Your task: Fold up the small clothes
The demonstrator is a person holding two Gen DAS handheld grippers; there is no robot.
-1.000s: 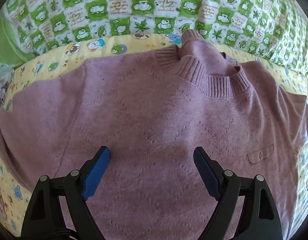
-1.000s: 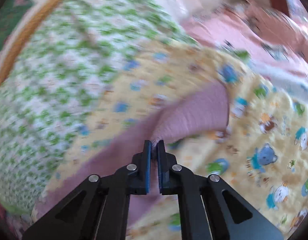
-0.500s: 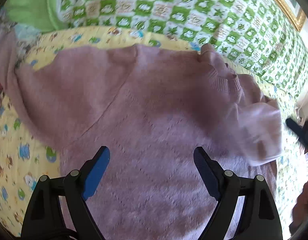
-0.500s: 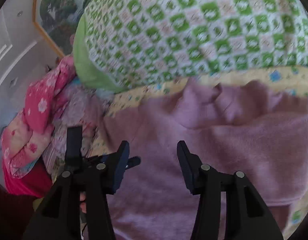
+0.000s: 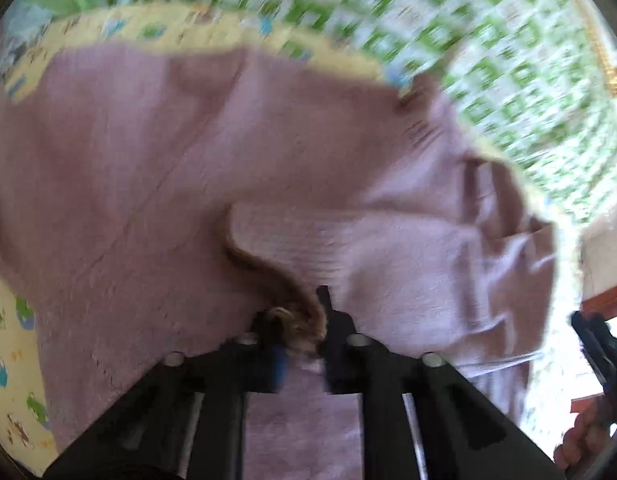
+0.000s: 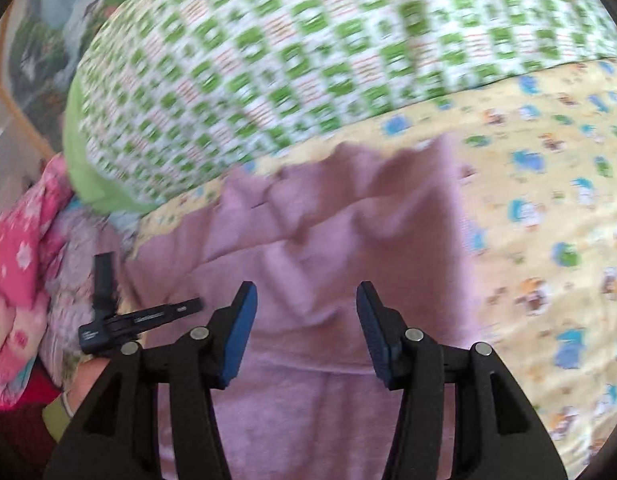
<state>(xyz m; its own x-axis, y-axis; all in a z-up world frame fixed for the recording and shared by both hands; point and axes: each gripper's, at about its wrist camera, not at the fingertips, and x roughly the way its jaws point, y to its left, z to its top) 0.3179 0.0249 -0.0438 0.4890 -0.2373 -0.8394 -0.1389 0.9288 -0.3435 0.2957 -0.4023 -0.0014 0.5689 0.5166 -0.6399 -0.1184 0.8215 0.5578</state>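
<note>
A mauve knit sweater (image 5: pixel 156 168) lies spread on the yellow printed sheet (image 5: pixel 12 360), with one sleeve (image 5: pixel 388 248) folded across its body. My left gripper (image 5: pixel 302 322) is shut on a raised fold of the sweater near the sleeve's cuff edge. In the right wrist view the sweater (image 6: pixel 340 240) lies below my right gripper (image 6: pixel 306 312), whose jaws are opening with nothing pinched between them. The right gripper (image 5: pixel 596 344) also shows at the far right edge of the left wrist view, apart from the cloth. Both views are motion-blurred.
A green-and-white checked quilt (image 6: pixel 308 48) lies bunched behind the sweater. A pile of pink clothes (image 6: pixel 20 248) sits at the left. The left gripper's black body (image 6: pixel 108 316) and a hand (image 6: pixel 88 376) show beside it. The yellow sheet (image 6: pixel 548 240) stretches right.
The right gripper let go of the sleeve, opened and swung over the sweater. The sleeve now lies folded across the body. The left gripper closed on a fold of the sweater.
</note>
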